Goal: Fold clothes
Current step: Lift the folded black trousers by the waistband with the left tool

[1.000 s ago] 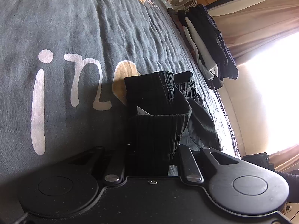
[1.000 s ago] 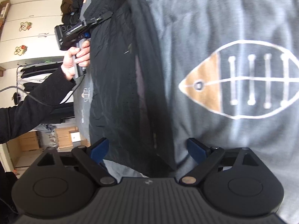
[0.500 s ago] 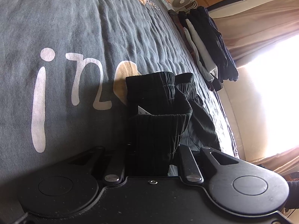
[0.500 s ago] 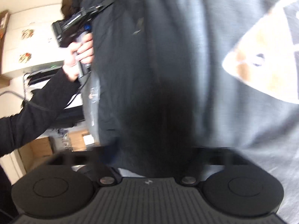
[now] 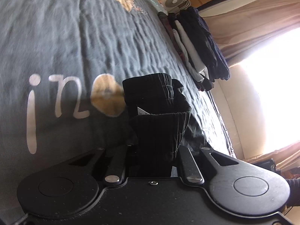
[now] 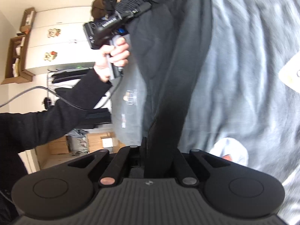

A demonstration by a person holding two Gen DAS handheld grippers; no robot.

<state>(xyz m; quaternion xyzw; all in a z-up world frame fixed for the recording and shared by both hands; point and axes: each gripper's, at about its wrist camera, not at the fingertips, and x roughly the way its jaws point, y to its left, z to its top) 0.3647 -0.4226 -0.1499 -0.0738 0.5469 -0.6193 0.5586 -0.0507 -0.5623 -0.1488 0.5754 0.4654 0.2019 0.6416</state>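
Observation:
Black trousers lie on a grey bed cover. My left gripper (image 5: 153, 150) is shut on their ribbed elastic waistband (image 5: 159, 123), which stands up in a fold between the jaws. My right gripper (image 6: 159, 150) is shut on the black trouser leg (image 6: 168, 101), which runs away from it up the frame to the waistband. In the right wrist view the left gripper (image 6: 131, 13) shows, held by a hand (image 6: 112, 56) in a black sleeve, clamped on the far end of the trousers.
The grey bed cover (image 5: 65, 37) carries white letters and a tan print (image 5: 106, 95). A stack of folded clothes (image 5: 196, 43) lies at the bed's far edge by a white fan (image 5: 174, 0). A bright window is at the right. White cupboards (image 6: 61, 52) stand behind the hand.
My right gripper has closed on the trouser leg and pulled it up and back, so the fish print slid out of view. The left gripper still holds the waistband and has shifted slightly.

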